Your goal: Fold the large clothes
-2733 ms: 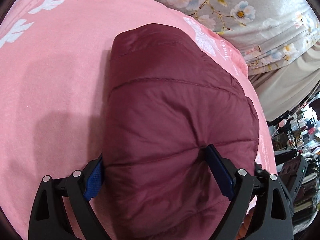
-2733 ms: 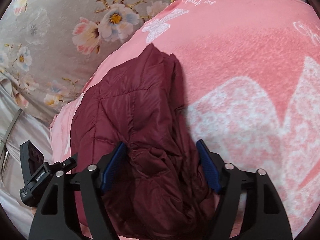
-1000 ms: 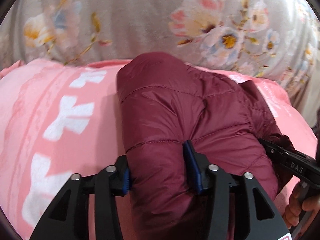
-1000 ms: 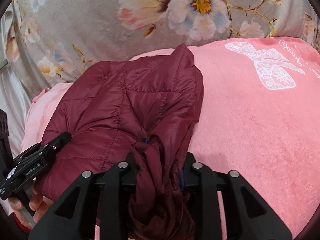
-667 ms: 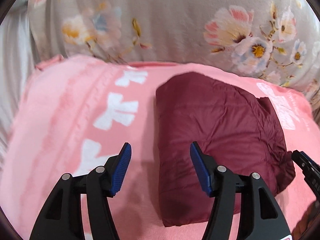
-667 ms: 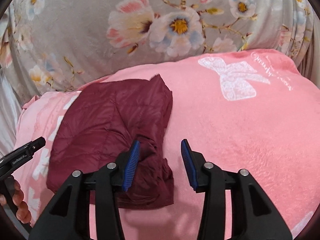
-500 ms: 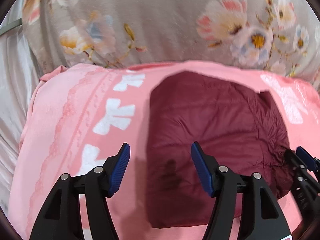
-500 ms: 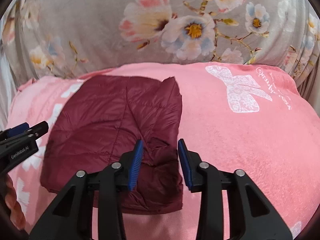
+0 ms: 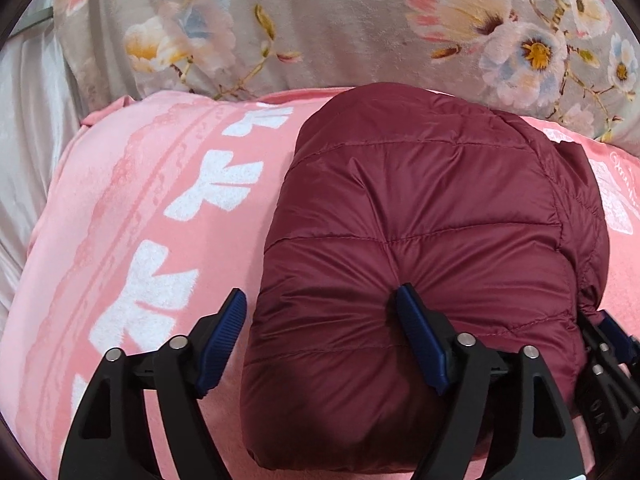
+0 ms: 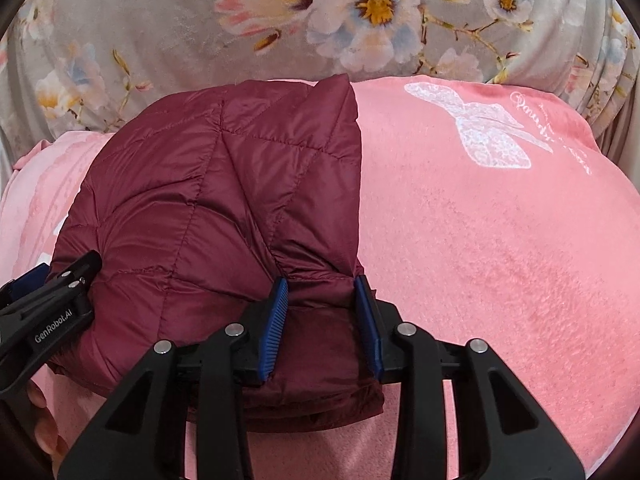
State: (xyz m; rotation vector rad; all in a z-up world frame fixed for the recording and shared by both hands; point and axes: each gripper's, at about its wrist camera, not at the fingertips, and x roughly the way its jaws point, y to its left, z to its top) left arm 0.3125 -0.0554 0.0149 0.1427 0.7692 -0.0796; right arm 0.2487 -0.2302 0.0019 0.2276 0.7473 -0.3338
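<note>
Jacket (image 9: 420, 240) lying folded on pink blanket (image 10: 500, 240); left gripper (image 9: 320, 336) jaws gaping wide, right gripper (image 10: 321, 312) jaws straddling its edge, part-open.

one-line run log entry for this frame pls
stage: fold check | maroon puffer jacket: folded bundle on pink blanket | left tool: open, straddling near-left edge | right tool: open, around near-right corner

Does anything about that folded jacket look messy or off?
Mostly tidy. The maroon puffer jacket lies folded on the pink blanket, but its right edge bunches unevenly, with a flap poking up at the far corner. No damage shows.
</note>
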